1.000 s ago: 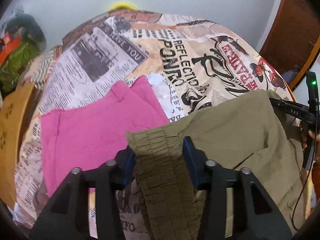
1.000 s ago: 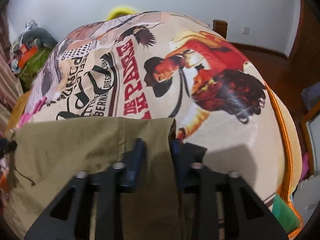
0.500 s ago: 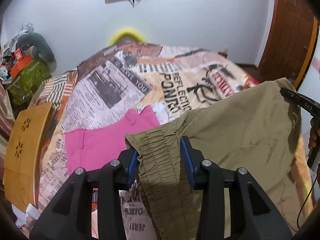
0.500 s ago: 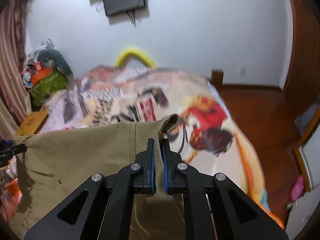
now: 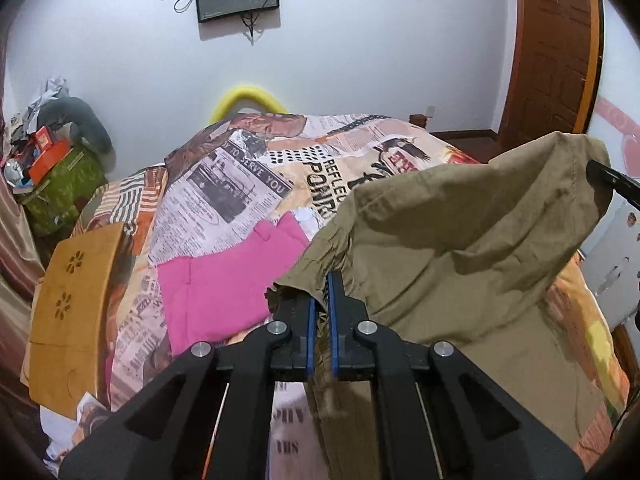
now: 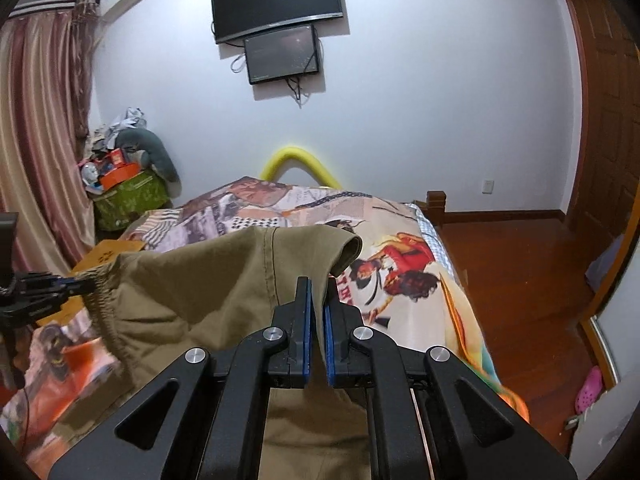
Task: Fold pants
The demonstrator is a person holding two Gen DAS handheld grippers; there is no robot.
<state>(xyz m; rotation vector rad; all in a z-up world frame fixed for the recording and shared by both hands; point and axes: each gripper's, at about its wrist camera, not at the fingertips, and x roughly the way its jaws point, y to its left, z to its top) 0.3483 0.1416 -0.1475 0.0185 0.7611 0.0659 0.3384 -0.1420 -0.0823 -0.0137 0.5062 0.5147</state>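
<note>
Between both closed jaws, olive pants (image 5: 460,248) hang stretched above the bed (image 5: 240,184).

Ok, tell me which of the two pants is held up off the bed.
The olive-green pants: both tongs, left and right, are clamped on them. The pink pants lie flat on the bedspread, untouched.

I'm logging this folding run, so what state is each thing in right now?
left gripper: shut on the khaki pants' gathered waistband
right gripper: shut on the pants' hem end
khaki pants: lifted, hanging between both grippers
pink garment: lying flat on the bed
bedspread: spread out
</note>
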